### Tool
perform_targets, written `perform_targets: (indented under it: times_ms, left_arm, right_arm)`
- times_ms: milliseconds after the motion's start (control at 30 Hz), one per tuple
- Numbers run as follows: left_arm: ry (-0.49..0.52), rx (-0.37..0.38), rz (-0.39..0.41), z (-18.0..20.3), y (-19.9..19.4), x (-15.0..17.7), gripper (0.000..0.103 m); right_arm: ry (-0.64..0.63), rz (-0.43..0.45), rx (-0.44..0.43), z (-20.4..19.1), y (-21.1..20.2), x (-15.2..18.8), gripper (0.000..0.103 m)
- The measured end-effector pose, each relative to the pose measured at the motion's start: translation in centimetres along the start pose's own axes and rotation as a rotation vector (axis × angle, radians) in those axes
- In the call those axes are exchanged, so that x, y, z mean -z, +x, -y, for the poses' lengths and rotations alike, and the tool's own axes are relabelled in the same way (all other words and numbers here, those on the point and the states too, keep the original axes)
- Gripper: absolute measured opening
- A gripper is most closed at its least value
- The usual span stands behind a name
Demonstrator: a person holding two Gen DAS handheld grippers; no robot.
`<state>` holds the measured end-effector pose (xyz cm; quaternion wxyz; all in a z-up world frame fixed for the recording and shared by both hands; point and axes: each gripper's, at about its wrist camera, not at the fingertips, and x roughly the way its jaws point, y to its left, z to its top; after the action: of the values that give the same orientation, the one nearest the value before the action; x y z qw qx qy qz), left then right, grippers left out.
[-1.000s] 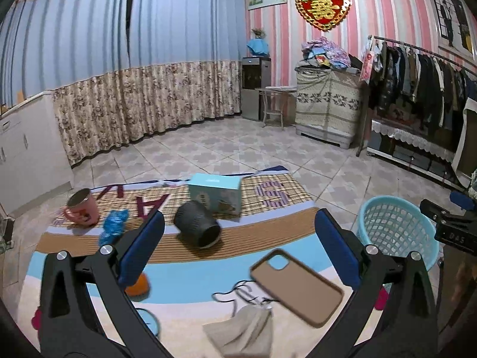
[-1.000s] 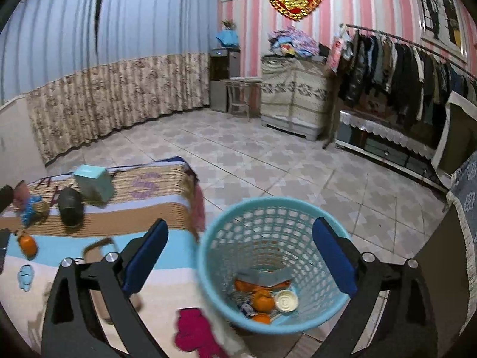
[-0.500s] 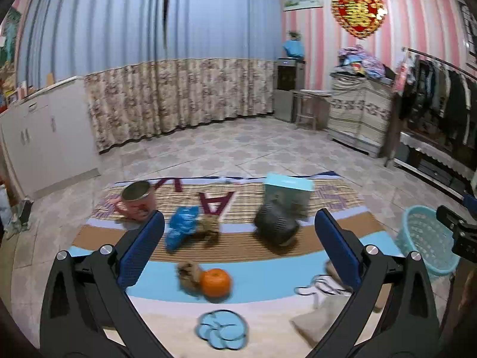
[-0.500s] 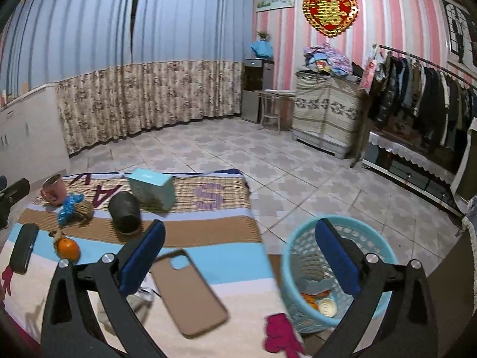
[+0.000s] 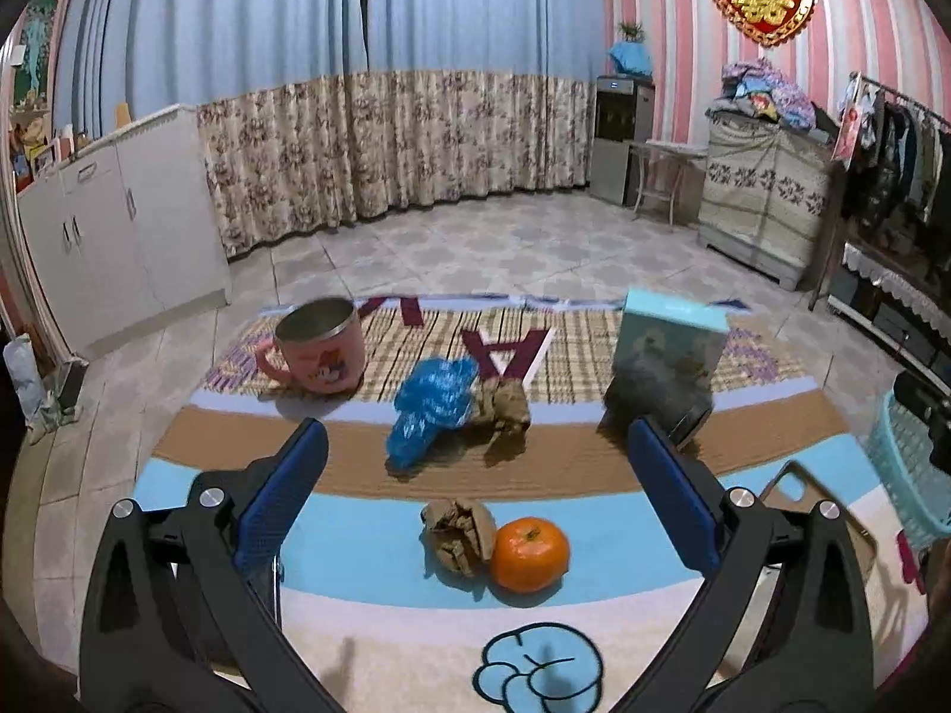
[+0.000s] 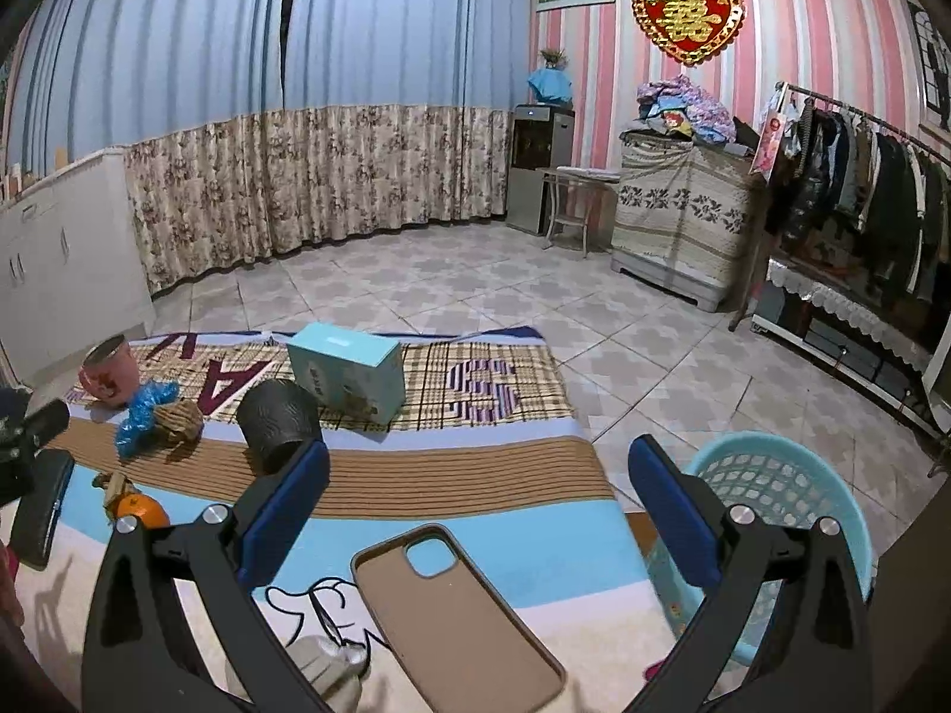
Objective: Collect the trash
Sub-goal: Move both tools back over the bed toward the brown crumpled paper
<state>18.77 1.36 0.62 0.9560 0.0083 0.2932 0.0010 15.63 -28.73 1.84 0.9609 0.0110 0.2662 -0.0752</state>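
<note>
My left gripper (image 5: 475,484) is open and empty above the striped blanket (image 5: 368,540). Between its fingers lie a crumpled brown paper ball (image 5: 459,535) touching an orange (image 5: 529,555). Farther off lie a crumpled blue plastic bag (image 5: 434,407) and a second brown paper wad (image 5: 504,410). My right gripper (image 6: 478,502) is open and empty over a brown phone case (image 6: 454,612). The light blue basket (image 6: 790,511) stands on the floor at the right, beside the blanket.
A pink mug (image 5: 321,350), a teal box (image 5: 668,344) and a black cylinder (image 6: 279,422) sit on the far half of the blanket. A grey cloth (image 6: 327,671) and a black cord (image 6: 321,606) lie near the phone case. A dark phone (image 6: 41,505) lies at the left.
Both grippers have swung left, away from the basket. The left view now centres on the orange and paper ball; the right view has moved from over the basket to over the phone case.
</note>
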Motion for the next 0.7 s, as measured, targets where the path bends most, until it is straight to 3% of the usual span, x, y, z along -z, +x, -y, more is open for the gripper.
perform_targets:
  times_ms: [400,700]
  left_arm:
    - [-0.010,-0.026,-0.052,-1.7,2.5,1.6,0.097]
    - [-0.103,-0.015,-0.139,-4.2,5.2,2.7,0.097]
  right_arm:
    - [-0.030,-0.027,0.028,-0.4,3.0,1.9,0.098]
    - [-0.059,-0.064,0.049,-0.5,4.0,2.9,0.098]
